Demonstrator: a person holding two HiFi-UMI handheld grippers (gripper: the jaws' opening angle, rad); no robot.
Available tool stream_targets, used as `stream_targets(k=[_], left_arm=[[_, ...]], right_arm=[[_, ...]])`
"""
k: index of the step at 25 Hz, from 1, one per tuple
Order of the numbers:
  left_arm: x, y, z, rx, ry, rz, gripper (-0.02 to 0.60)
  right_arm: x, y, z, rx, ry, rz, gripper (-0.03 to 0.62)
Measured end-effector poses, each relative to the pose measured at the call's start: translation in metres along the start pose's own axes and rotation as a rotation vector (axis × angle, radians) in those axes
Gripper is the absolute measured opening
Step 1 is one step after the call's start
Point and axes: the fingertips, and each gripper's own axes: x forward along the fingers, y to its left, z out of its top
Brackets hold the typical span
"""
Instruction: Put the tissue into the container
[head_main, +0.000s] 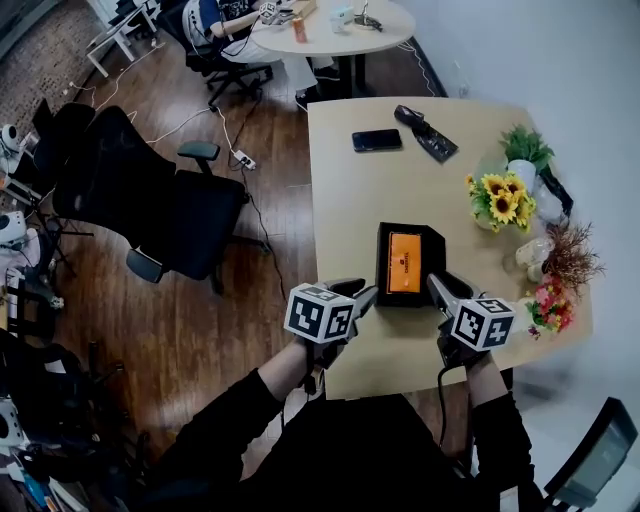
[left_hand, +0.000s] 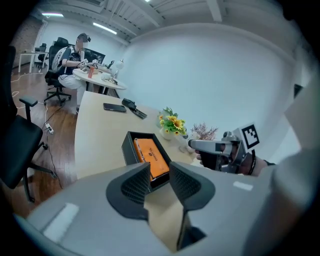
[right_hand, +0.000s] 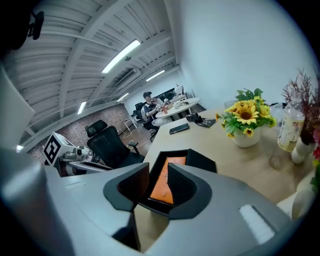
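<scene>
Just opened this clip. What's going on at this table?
A person stands at the near edge of the table with a gripper in each hand. The orange tissue pack already lies inside the open black container. The left hand-held gripper is shut and empty. The right hand-held gripper has its jaws slightly apart with nothing between them. Both sit just short of the container, so the placing looks done.

Bright, even light falls from long white ceiling strip lights (right_hand: 120, 56); the pale wooden table (head_main: 400, 200) carries only soft shadows. Both gripper views bend strongly, with dark corners and blurred foregrounds.
</scene>
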Motion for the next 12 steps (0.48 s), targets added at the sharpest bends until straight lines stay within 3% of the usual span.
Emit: stream_targets(k=[5, 8, 12], left_arm=[[-0.029, -0.022, -0.005, 0.115, -0.058, -0.023, 0.1], [-0.052, -0.031, -0.026, 0.188, -0.082, -0.042, 0.1], [-0.073, -0.035, -0.057, 0.205, -0.112, -0.065, 0.1]], right_arm=[[-0.039, 0.019, -0.003, -0.019, -0.07, -0.054, 0.117], [-0.06, 0.042, -0.014, -0.069, -0.104, -0.07, 0.113], [-0.091, 0.069, -0.031, -0.164, -0.134, -0.116, 0.109]])
